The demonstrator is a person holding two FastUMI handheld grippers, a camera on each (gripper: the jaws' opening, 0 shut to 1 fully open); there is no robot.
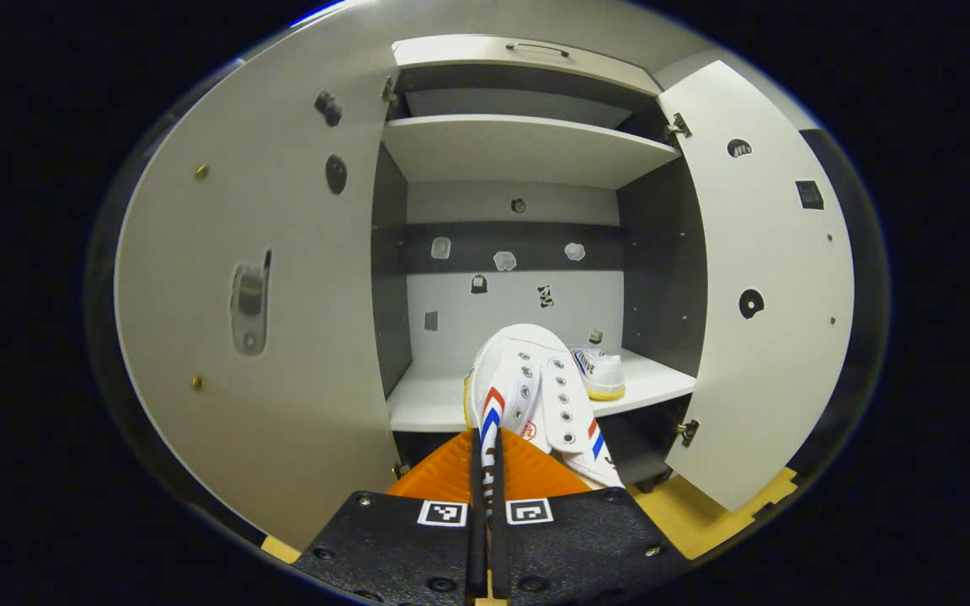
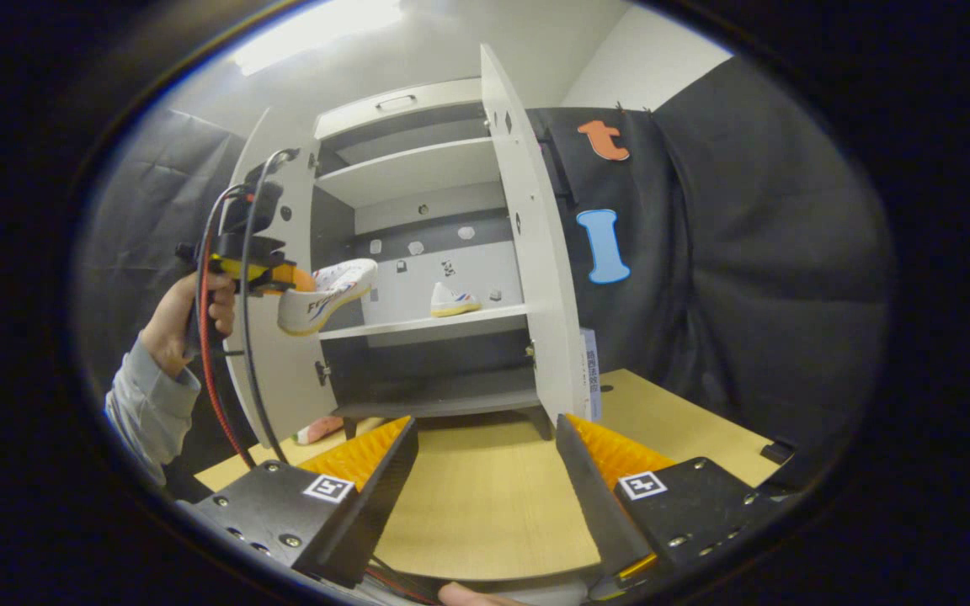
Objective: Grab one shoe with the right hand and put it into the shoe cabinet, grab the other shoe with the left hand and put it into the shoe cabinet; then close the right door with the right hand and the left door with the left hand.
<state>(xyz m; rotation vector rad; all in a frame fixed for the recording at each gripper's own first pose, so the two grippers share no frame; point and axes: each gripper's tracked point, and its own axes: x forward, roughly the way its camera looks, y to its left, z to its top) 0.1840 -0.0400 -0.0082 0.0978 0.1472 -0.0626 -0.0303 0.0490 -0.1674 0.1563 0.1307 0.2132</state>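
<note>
Black cloth walled the booth behind a pale shoe cabinet point(image 2: 418, 278) whose two doors stood wide. One shoe point(image 1: 599, 370) already sat on the middle shelf point(image 1: 443, 404), toward its right. The left gripper point(image 1: 487, 459) was pinched on the second shoe point(image 1: 527, 396), held in the air just before that shelf's front edge, toe toward the cabinet. I judged it should carry the shoe onto the bare left part before letting go. The right gripper point(image 2: 485, 454) hung spread and empty above the wooden floor point(image 2: 485, 505).
</note>
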